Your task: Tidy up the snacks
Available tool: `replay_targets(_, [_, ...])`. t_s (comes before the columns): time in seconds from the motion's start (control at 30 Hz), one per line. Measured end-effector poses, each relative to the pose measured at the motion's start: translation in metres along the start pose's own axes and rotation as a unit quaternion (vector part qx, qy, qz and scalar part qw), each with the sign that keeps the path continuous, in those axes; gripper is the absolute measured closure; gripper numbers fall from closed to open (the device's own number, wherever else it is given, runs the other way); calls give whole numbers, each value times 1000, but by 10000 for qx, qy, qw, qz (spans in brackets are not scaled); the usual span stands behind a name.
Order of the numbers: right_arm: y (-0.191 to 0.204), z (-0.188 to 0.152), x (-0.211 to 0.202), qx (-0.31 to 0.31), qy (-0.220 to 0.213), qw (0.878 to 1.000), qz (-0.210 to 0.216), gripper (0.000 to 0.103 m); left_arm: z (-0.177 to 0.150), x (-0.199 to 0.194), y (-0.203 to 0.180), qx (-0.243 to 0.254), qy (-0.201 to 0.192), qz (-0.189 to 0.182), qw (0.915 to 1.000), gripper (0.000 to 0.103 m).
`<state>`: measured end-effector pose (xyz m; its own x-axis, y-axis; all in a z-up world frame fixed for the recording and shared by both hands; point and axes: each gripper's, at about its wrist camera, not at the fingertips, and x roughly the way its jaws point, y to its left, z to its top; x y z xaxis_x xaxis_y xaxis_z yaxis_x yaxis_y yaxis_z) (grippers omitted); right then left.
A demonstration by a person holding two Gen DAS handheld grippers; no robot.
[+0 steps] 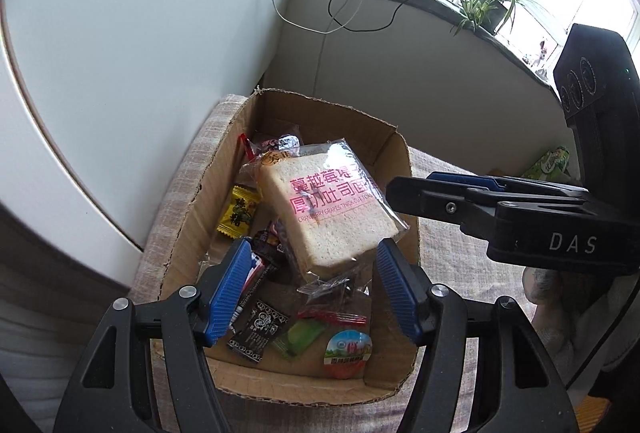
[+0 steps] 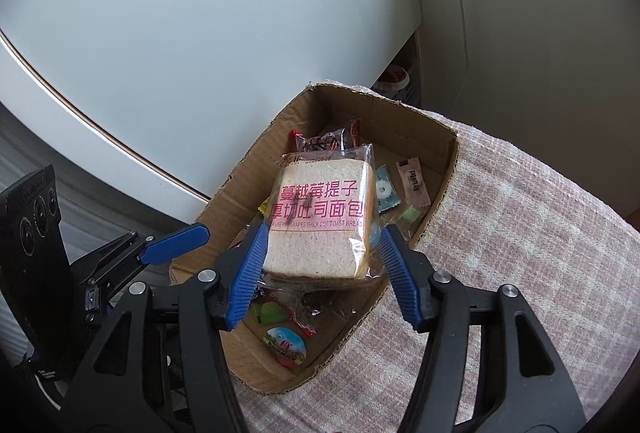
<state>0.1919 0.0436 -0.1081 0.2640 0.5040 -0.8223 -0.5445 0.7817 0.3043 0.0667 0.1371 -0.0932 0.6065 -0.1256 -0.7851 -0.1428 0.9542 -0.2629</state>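
The clear-wrapped toast pack point(image 2: 320, 221) lies tilted atop loose candies in the torn cardboard box point(image 2: 416, 121), label end toward the far wall; right gripper point(image 2: 322, 273) spread around it, untouching; left gripper point(image 1: 310, 287) spread, empty.

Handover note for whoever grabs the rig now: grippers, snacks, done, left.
Left gripper: open, empty, over the near end of the cardboard box.
Right gripper: fingers open either side of the bagged toast bread, not pressing it.
Bread lies tilted on top of the small snacks in the box: yellow candy, jelly cup, black sachet.
Done: these are boxed.
Left: a green packet lies outside on the cloth.
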Motion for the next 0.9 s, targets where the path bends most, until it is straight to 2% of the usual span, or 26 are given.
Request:
replay_targets(0.17, [1,-16,-34,0,-285,9996,-50,34,-17,-31,-6,-50,-151,105,9998,37])
replay_targets(0.27, [6,-27,-52,-106,-465,9987,-204,26,-23,-46,-10,-111,-216,238,9994,37])
replay_targets(0.37, [10,-38,-70,-212,-639,9972,-339,22,-27,-57,-15,-168,-279,350,9989,37])
replay_targets(0.47, [14,-49,-83,-270,-748,9955,-510,18,-30,-69,-19,-195,-376,502,9978,31])
replay_targets(0.67, [19,-64,-101,-361,-846,9923,-831,16,-35,-90,-29,-94,-589,813,9949,31])
replay_targets(0.77, [19,-69,-108,-284,-919,9912,-907,16,-39,-98,-31,-131,-636,899,9938,23])
replay_targets(0.9, [18,-74,-117,-238,-1006,9888,-1076,15,-42,-103,-31,-228,-598,973,9932,23])
